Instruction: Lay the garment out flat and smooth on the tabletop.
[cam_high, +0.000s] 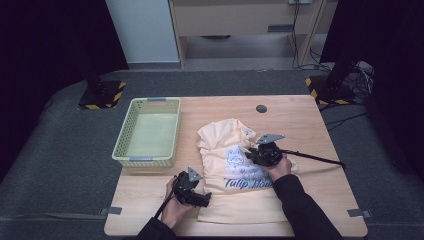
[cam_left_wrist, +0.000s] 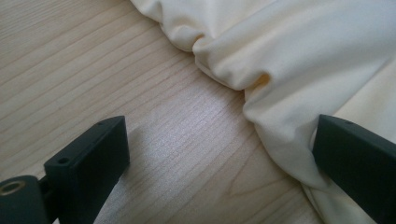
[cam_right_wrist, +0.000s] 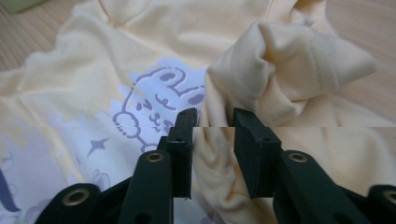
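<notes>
A cream T-shirt (cam_high: 222, 145) with a pale blue cartoon print and lettering lies crumpled on the wooden table (cam_high: 300, 125). My right gripper (cam_high: 251, 156) rests on the shirt's right side. In the right gripper view this gripper (cam_right_wrist: 215, 114) is shut on a bunched fold of the shirt (cam_right_wrist: 154, 42), near a folded-over sleeve (cam_right_wrist: 299, 60). My left gripper (cam_high: 204, 199) sits low at the shirt's lower left edge. In the left gripper view it (cam_left_wrist: 219, 126) is open wide, one jaw over bare wood, the other against the shirt's rumpled edge (cam_left_wrist: 299, 56).
A pale green plastic basket (cam_high: 145, 161) stands at the table's left side. A small dark round disc (cam_high: 261, 108) sits in the tabletop near the far edge. The right gripper's cable (cam_high: 315, 158) trails off to the right. Bare wood (cam_left_wrist: 93, 56) lies left of the shirt.
</notes>
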